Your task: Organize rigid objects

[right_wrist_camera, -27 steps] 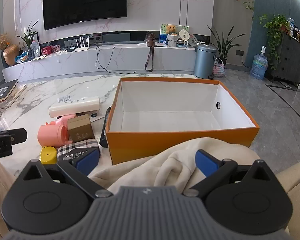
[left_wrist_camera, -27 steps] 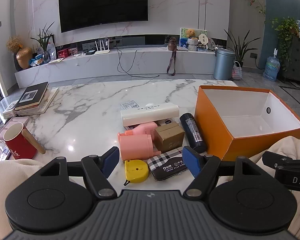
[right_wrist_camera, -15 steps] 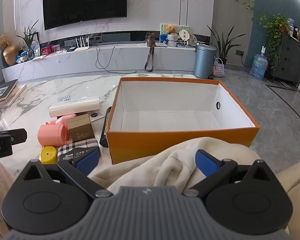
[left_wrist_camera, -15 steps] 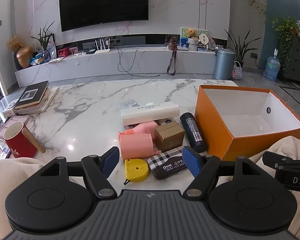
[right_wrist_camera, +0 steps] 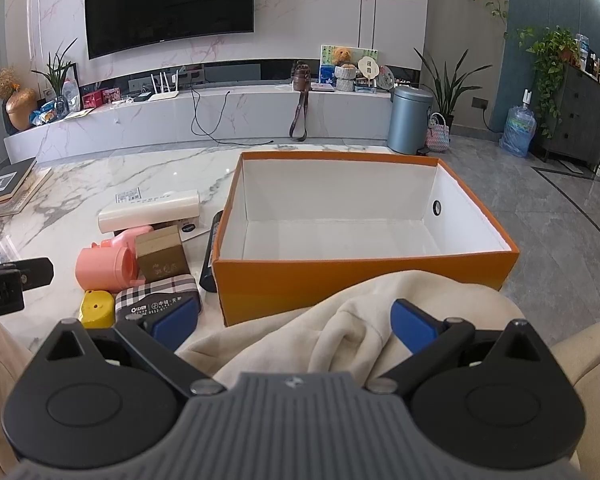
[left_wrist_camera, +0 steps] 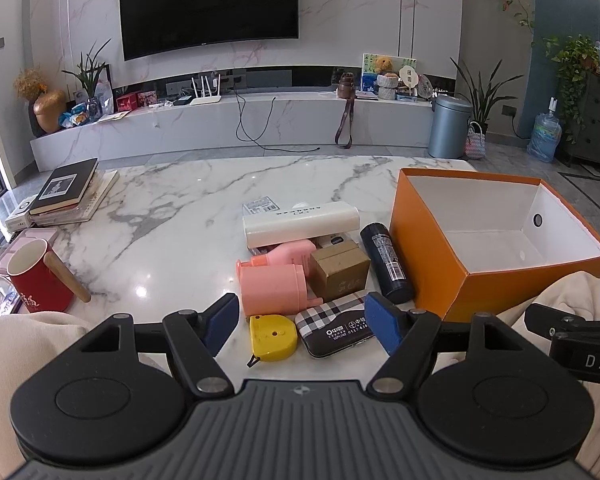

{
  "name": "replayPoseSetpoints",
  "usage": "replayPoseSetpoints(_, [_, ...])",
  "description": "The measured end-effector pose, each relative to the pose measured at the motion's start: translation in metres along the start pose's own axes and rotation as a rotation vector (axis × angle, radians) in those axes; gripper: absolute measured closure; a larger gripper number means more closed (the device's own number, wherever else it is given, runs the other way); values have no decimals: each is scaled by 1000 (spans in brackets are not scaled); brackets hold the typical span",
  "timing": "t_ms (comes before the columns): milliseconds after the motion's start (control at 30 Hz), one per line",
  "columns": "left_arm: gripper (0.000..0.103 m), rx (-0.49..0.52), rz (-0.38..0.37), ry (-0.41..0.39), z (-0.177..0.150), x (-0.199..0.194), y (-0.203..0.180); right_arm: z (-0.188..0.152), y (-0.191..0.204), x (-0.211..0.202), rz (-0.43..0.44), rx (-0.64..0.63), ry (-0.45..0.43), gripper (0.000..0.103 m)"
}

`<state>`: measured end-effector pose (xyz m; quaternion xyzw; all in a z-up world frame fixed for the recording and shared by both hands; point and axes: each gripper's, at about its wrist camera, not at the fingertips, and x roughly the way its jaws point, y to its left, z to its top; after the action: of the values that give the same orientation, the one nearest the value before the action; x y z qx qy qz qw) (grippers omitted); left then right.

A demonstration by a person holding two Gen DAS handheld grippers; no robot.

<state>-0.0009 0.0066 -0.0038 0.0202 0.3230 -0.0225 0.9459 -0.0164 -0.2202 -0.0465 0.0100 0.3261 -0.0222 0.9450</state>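
Note:
An empty orange box (left_wrist_camera: 432, 248) (right_wrist_camera: 340, 284) stands on the marble table's right side. Left of it lies a cluster: a white long box (left_wrist_camera: 300, 224), a pink cup (left_wrist_camera: 271, 288), a small brown carton (left_wrist_camera: 340, 272), a black can (left_wrist_camera: 386, 262), a yellow tape measure (left_wrist_camera: 271, 338) and a plaid case (left_wrist_camera: 336, 328). My left gripper (left_wrist_camera: 302, 324) is open and empty, held just before the tape measure and plaid case. My right gripper (right_wrist_camera: 293, 320) is open and empty, over a cream cloth (right_wrist_camera: 352, 328) in front of the box.
A red mug (left_wrist_camera: 35, 280) with a wooden handle stands at the table's left edge. A stack of books (left_wrist_camera: 67, 192) lies at the far left. The marble table (left_wrist_camera: 171, 208) ends near me; a TV wall and cabinet are beyond.

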Motion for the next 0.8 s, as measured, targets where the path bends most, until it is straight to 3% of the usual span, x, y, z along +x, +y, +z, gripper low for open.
replayPoseSetpoints(800, [18,-7,-24,14,-5,2,-3,0,1,2,-2,-19,17,2])
